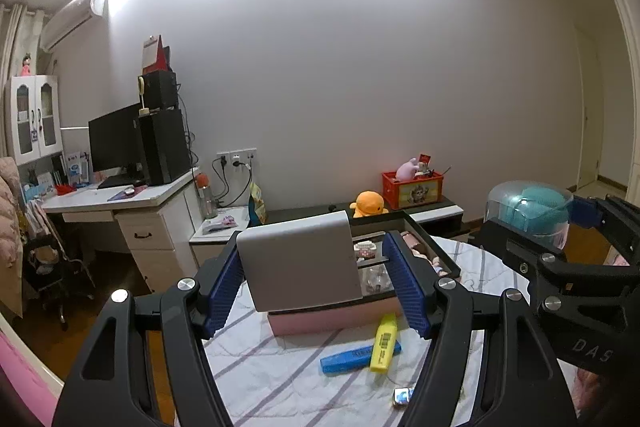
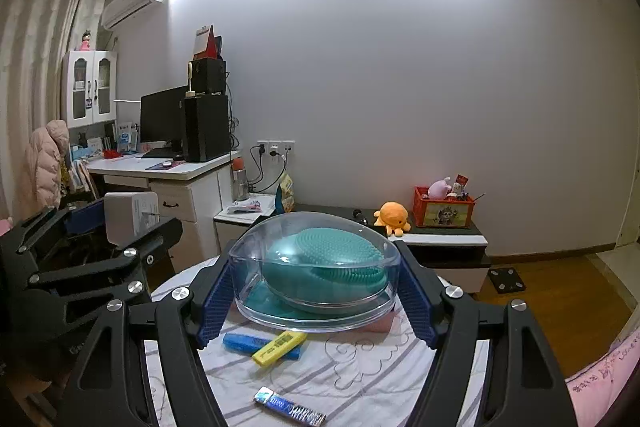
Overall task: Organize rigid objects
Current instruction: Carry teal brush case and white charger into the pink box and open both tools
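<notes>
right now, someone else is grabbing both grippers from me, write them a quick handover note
Left gripper: shut on the silver box, held in the air above the table.
Right gripper: shut on the clear case with the teal brush inside, also lifted.
On the striped cloth: blue highlighter, yellow highlighter lying across it, and a small foil pack.
The pink tray with a dark frame sits behind them and already holds small items.
Done: both items are picked up.
Left: set both down, probably in or by the tray, then sort the highlighters and pack.

Two close claw-mounted views toward the far wall, sharing the striped table (image 1: 280, 367) and highlighters (image 2: 280, 345).
</notes>
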`<state>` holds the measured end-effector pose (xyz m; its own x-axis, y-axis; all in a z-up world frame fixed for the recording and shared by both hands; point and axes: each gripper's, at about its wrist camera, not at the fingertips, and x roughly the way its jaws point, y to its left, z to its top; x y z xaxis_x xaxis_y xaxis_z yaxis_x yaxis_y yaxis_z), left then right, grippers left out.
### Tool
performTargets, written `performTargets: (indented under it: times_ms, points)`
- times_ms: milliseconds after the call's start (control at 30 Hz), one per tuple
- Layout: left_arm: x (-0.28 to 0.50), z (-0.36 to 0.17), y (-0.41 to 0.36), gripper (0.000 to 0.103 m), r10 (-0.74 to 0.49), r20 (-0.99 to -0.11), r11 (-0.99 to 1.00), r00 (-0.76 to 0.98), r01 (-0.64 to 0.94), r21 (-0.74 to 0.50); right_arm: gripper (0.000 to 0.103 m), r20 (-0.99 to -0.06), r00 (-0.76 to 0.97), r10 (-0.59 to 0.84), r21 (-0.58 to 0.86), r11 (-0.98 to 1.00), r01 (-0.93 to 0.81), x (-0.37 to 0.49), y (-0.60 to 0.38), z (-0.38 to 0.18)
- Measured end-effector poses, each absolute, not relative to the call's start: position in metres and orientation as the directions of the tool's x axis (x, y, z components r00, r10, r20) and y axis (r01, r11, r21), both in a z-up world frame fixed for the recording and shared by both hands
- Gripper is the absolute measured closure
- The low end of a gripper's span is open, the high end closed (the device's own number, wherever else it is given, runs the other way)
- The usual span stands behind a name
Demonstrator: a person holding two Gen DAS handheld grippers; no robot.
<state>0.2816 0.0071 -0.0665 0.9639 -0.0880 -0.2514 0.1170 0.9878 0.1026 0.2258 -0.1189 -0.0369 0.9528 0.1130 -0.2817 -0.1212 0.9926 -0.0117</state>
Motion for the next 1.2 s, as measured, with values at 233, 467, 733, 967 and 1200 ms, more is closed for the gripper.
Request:
performTargets:
  times_ms: [233, 467, 733, 967, 1200]
  points:
    - [0.318, -0.068, 0.002, 0.033, -0.075, -0.256, 0.984, 0.964, 0.114, 0.140, 0.029, -0.287, 0.952, 0.110, -0.022, 0.992, -0.121, 0.250, -0.121, -0.037]
    - [0.392, -0.089, -0.003, 0.033, -0.083, -0.351, 0.976, 0.933, 0.147, 0.162, 0.029, -0.360, 0.927, 0.108, -0.041, 0.990, -0.132, 0.314, -0.122, -0.051]
    - [0.474, -0.148, -0.005, 0.033, -0.070, -0.533, 0.969, 0.843, 0.184, 0.163, 0.029, -0.510, 0.854, 0.102, -0.051, 0.988, -0.148, 0.396, -0.120, -0.101]
    - [0.508, -0.193, -0.016, 0.033, -0.073, -0.632, 0.963, 0.772, 0.218, 0.155, 0.029, -0.609, 0.789, 0.084, -0.046, 0.989, -0.141, 0.432, -0.129, -0.147]
    - [0.510, -0.195, -0.011, 0.027, -0.052, -0.632, 0.970, 0.773, 0.190, 0.152, 0.028, -0.608, 0.789, 0.089, -0.055, 0.987, -0.153, 0.436, -0.130, -0.154]
